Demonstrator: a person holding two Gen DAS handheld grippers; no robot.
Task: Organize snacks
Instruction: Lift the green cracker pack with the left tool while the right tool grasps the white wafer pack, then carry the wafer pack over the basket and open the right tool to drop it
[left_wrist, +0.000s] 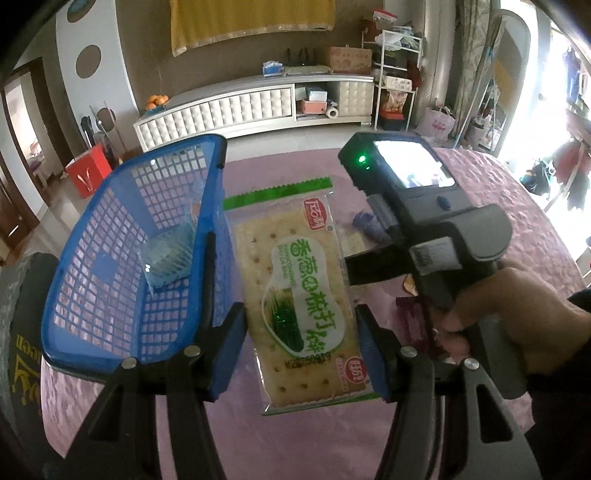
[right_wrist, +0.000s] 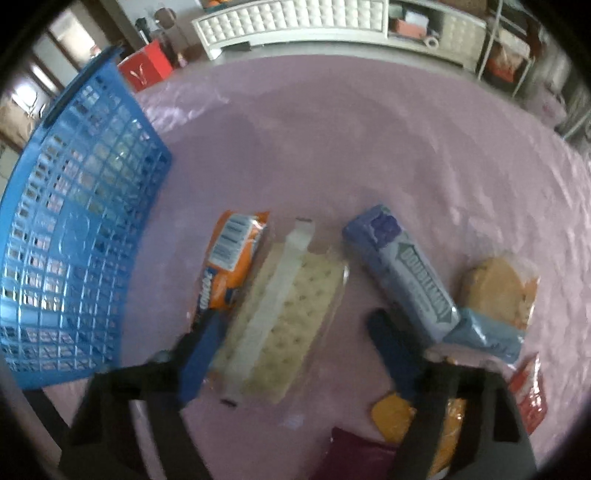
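Note:
My left gripper (left_wrist: 301, 354) is shut on a cracker packet with a green label (left_wrist: 303, 295), held above the purple tablecloth just right of the blue mesh basket (left_wrist: 129, 240). A pale blue packet (left_wrist: 166, 258) lies inside the basket. My right gripper (right_wrist: 295, 350) points down over a clear cracker packet with a white strip (right_wrist: 284, 314). Its left finger (right_wrist: 199, 354) is at the packet's edge, while the right finger (right_wrist: 391, 350) stands apart from it, so the gripper is open. The basket (right_wrist: 74, 221) is at the left in the right wrist view.
Around the clear packet lie an orange packet (right_wrist: 229, 266), a purple gum pack (right_wrist: 402, 273), a round biscuit packet (right_wrist: 498, 288), a light blue packet (right_wrist: 484, 336), a red packet (right_wrist: 528, 391) and a maroon one (right_wrist: 354, 454). A hand (left_wrist: 517, 325) holds the right unit.

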